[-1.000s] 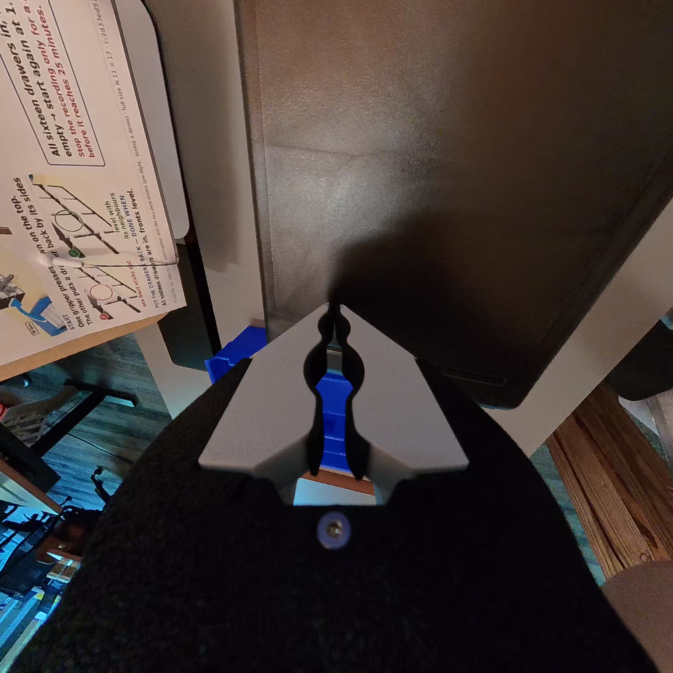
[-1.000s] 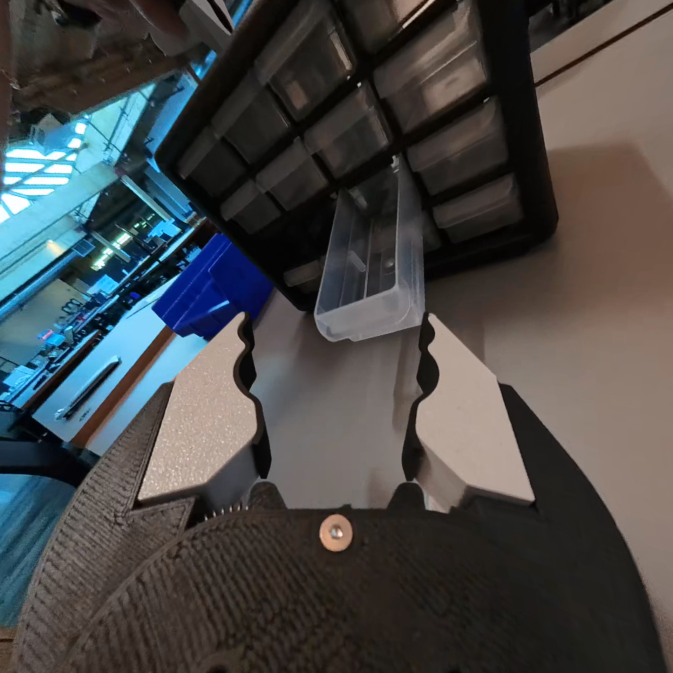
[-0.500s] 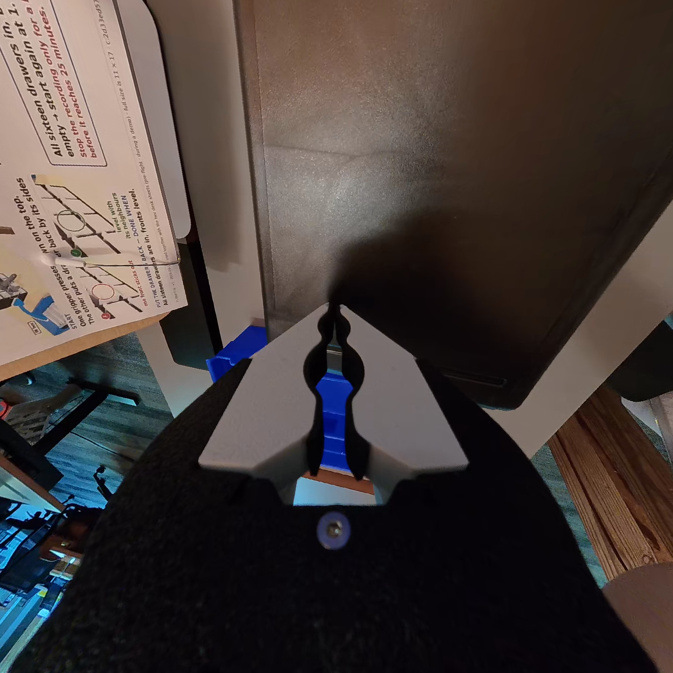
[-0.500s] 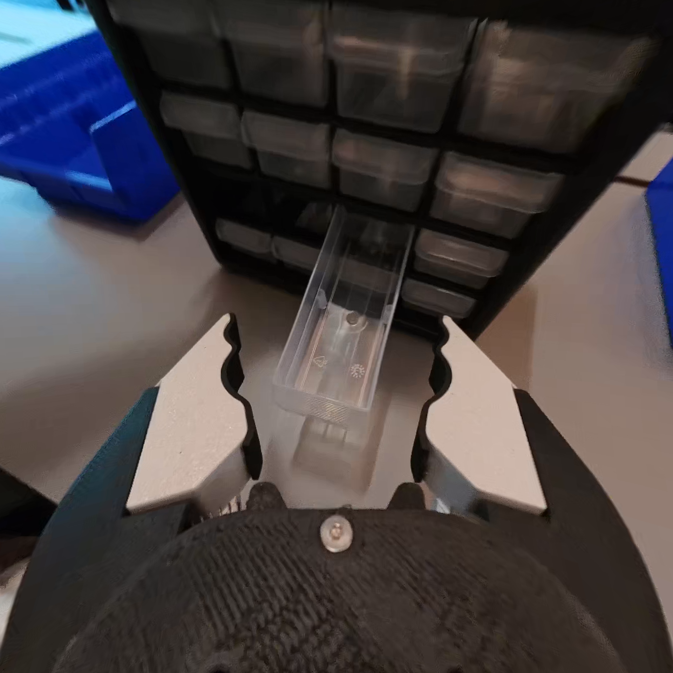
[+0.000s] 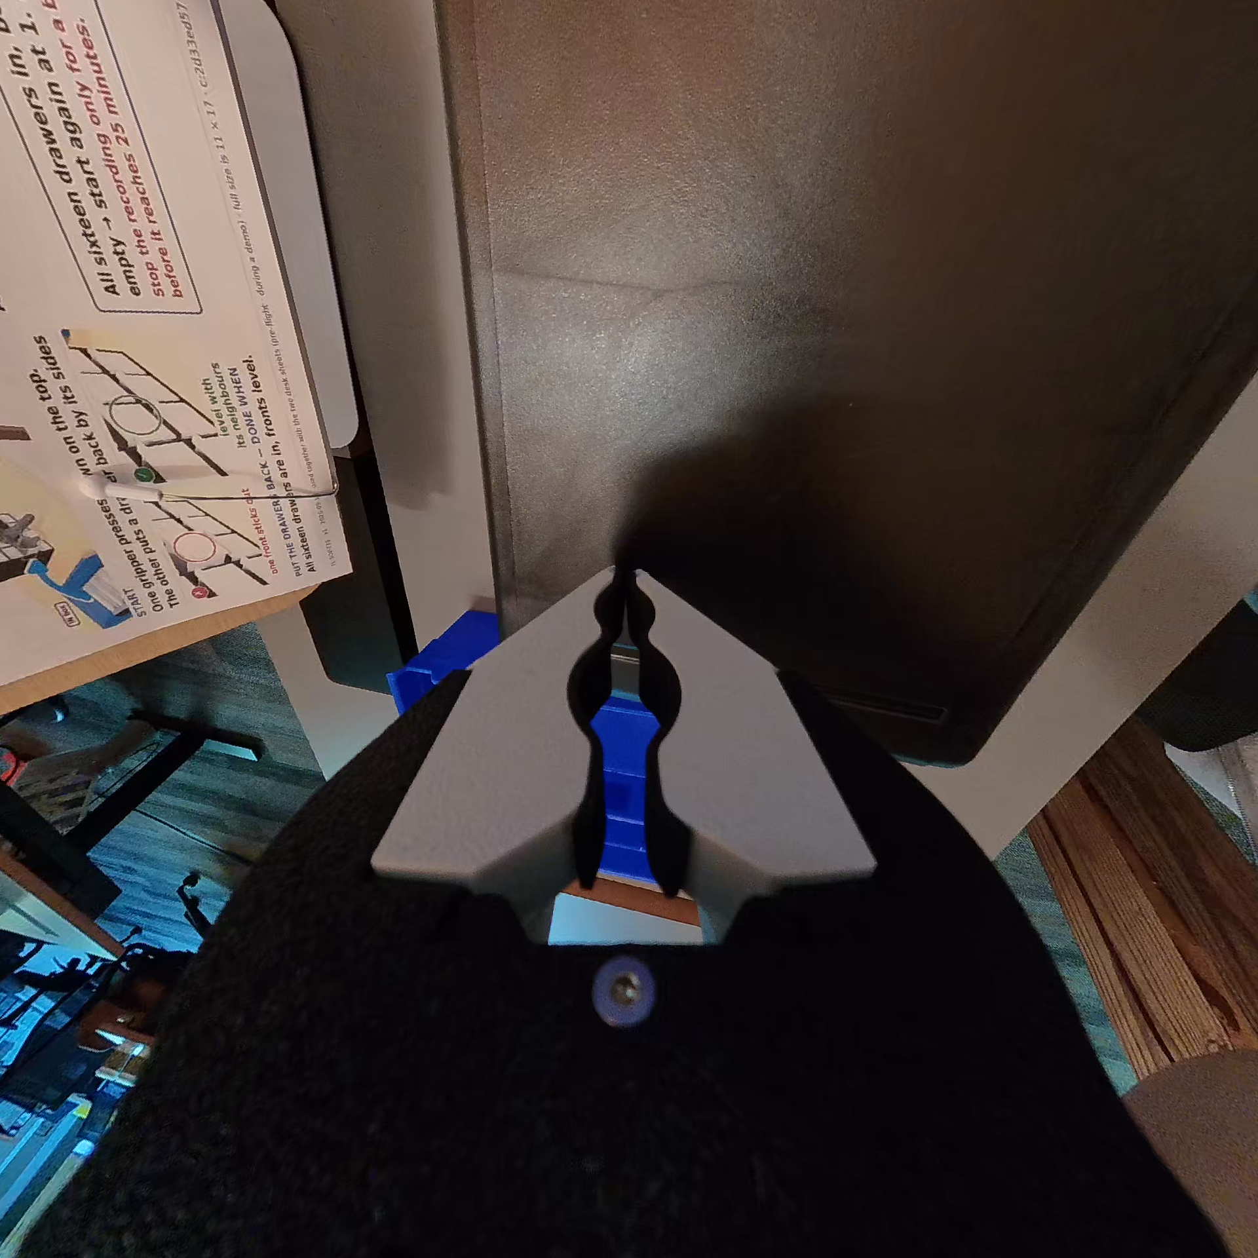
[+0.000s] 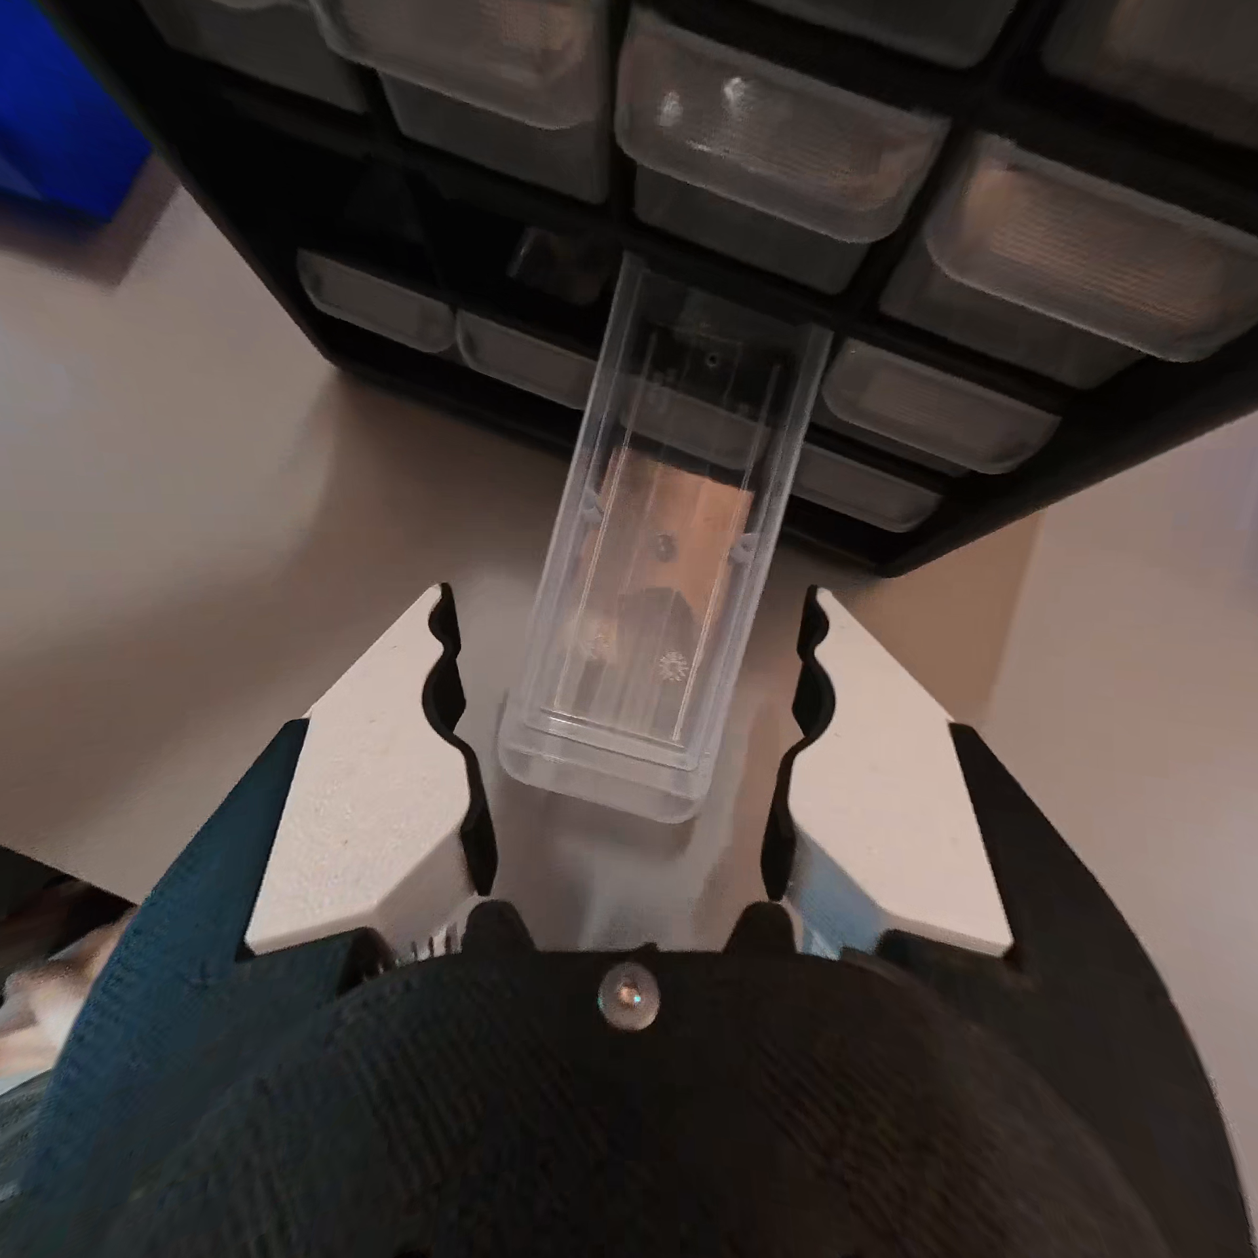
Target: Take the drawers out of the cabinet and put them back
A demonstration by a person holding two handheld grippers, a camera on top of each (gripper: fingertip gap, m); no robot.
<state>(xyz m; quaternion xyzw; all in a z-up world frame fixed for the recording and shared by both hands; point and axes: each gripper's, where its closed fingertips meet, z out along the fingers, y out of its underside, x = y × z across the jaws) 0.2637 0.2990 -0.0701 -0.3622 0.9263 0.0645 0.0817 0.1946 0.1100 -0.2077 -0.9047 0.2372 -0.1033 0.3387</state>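
In the right wrist view a black cabinet [image 6: 1007,538] with several clear drawers stands on a pale table. One clear drawer [image 6: 653,599] sticks far out of a lower slot towards me. My right gripper [image 6: 626,599] is open, and the drawer's front end lies between its fingers without touching them. In the left wrist view my left gripper [image 5: 625,575] is shut and empty, its tips pressed on the cabinet's smooth black top [image 5: 817,306].
A printed instruction sheet [image 5: 136,340] lies on a wooden board at the left. A blue bin [image 5: 442,667] sits beside the cabinet; it also shows in the right wrist view [image 6: 61,116]. A pale table [image 6: 170,544] carries the cabinet. A wooden floor [image 5: 1143,919] shows lower right.
My right gripper has swung round to face the cabinet front and moved in, so the pulled-out drawer's end now lies between its open fingers. The left gripper has not moved.
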